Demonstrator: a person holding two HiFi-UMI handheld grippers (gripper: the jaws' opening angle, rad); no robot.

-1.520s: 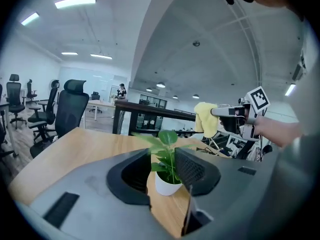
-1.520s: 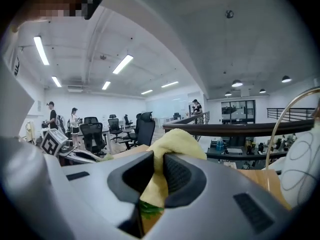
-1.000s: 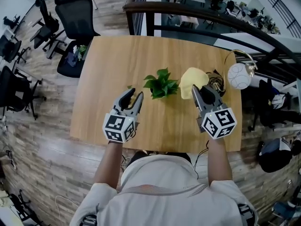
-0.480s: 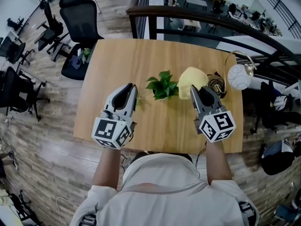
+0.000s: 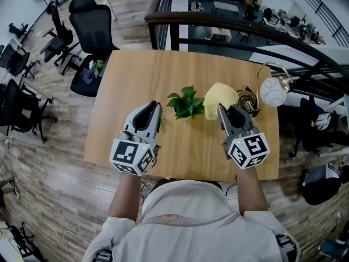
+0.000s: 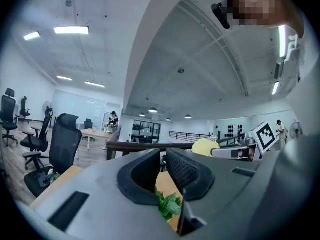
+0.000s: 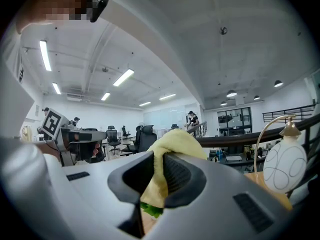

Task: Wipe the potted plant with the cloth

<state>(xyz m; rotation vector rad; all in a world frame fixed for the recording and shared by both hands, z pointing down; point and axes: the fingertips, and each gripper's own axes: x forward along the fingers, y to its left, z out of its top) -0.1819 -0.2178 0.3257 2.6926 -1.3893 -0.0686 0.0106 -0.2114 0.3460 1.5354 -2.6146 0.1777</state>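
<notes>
A small green potted plant (image 5: 185, 102) stands mid-table on the wooden table (image 5: 136, 64). My right gripper (image 5: 222, 111) is shut on a yellow cloth (image 5: 221, 96), which bulges out past its tips just right of the plant. In the right gripper view the cloth (image 7: 172, 139) fills the slot between the jaws, with a green leaf (image 7: 150, 209) below. My left gripper (image 5: 155, 109) hovers left of the plant, jaws drawn together with only a thin slit. Nothing shows between them in the left gripper view, where the plant (image 6: 169, 205) peeks out beneath.
A white globe lamp (image 5: 271, 91) on a brass arc stands at the table's right edge, with dark cables (image 5: 250, 100) beside it. A dark railing (image 5: 229, 23) runs behind the table. A black office chair (image 5: 92, 21) stands at the far left corner.
My left gripper's jaws have gone from wide open to nearly together, and that gripper has lifted off the table. The right gripper with the cloth has barely shifted.
</notes>
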